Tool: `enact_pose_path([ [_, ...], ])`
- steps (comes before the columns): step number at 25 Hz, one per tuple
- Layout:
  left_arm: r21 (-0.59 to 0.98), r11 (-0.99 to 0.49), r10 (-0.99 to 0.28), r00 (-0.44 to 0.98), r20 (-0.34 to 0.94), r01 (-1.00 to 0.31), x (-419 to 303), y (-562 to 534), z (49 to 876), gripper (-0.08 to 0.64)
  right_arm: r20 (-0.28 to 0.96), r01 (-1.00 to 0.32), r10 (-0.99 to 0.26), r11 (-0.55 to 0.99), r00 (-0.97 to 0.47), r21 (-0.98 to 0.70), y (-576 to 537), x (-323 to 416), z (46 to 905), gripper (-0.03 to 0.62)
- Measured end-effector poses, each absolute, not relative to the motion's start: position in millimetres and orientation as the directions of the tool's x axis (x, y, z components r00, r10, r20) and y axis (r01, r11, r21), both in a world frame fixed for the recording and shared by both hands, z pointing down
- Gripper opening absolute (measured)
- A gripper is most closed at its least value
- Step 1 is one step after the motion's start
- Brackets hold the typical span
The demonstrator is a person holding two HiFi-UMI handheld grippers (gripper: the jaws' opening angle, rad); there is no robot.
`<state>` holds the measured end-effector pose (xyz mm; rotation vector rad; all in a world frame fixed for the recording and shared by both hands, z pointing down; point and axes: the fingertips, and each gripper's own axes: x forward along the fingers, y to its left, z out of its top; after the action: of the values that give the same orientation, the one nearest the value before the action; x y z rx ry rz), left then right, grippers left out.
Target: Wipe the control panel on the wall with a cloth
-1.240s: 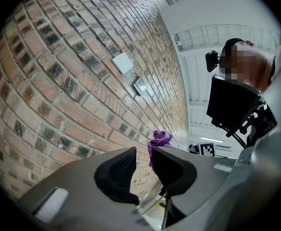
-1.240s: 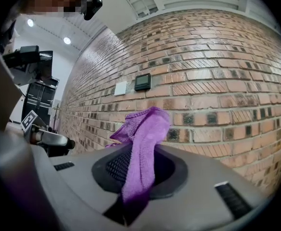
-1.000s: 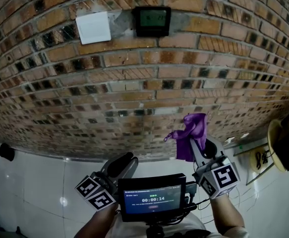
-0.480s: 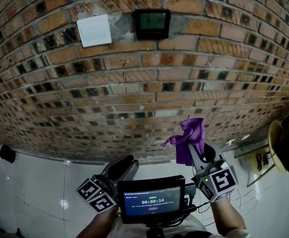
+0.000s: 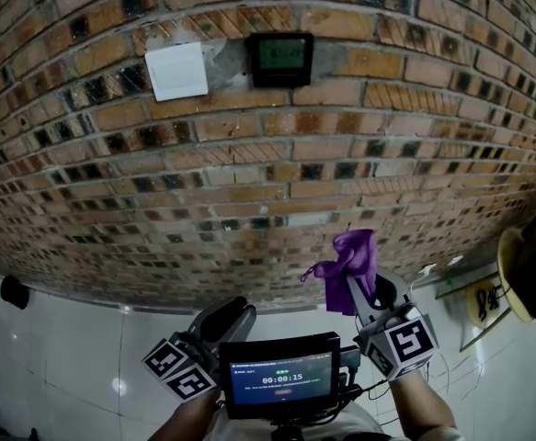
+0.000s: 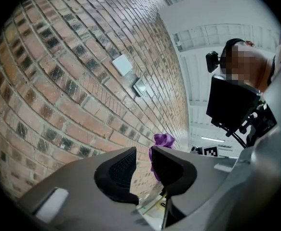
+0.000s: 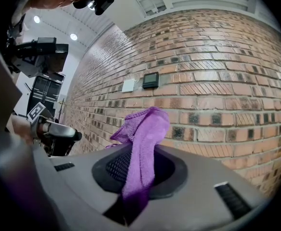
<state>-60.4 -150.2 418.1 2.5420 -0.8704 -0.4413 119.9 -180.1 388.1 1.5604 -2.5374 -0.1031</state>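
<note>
A big brick wall [image 5: 268, 173] fills most of the head view. Far to the left and low down, a small black thing [image 5: 13, 291] sits where the wall meets the shiny white floor [image 5: 65, 356]. High up on the wall is a white square plate [image 5: 176, 71]. Just to its right, with a bit of wall between them, is the control panel [image 5: 282, 58]. It is a dark box with a dim green window.

Down low, the left gripper [image 5: 223, 316] points up at the wall. In the left gripper view its 2 jaws stand a little apart with a thin gap between them. Nothing is in that gap. A cube with black and white squares [image 5: 177, 370] sits on this gripper.

Between the 2 grippers, close to the person's body, is a small screen [image 5: 281, 375] with numbers on it.

To the right of the screen, the right gripper [image 5: 370, 294] points up too. Its jaws are pressed tight on a purple cloth [image 5: 348, 266]. The cloth runs down between the 2 pads, and its top sticks up and flops over to the left. The cloth is up in the air, well below the control panel and a bit to the right of it. It does not touch the panel.

At the far right edge is a yellow round thing [image 5: 509, 269].
</note>
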Motion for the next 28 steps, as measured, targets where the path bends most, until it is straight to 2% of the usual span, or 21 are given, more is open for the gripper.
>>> enact_pose_path([
  [4,0.481,-0.717,-0.638,0.753,-0.162,-0.504,-60.9,-150.0,416.9,0.097,0.130,-0.881,-0.891,0.451,-0.436,0.142,-179.2,120.6,391.3,0.080],
  [15,0.475,-0.717,-0.643,0.748,-0.166,-0.510,-59.9,-150.0,413.4,0.097,0.093,-0.875,-0.888,0.460,-0.450,0.151,-181.3,119.1,385.5,0.080],
  [28,0.491,-0.700,-0.658,0.736,-0.162,-0.518,-63.4,-145.6,420.0,0.097,0.134,-0.858,-0.868,0.494,-0.477,0.144,-178.6,106.7,395.6,0.079],
])
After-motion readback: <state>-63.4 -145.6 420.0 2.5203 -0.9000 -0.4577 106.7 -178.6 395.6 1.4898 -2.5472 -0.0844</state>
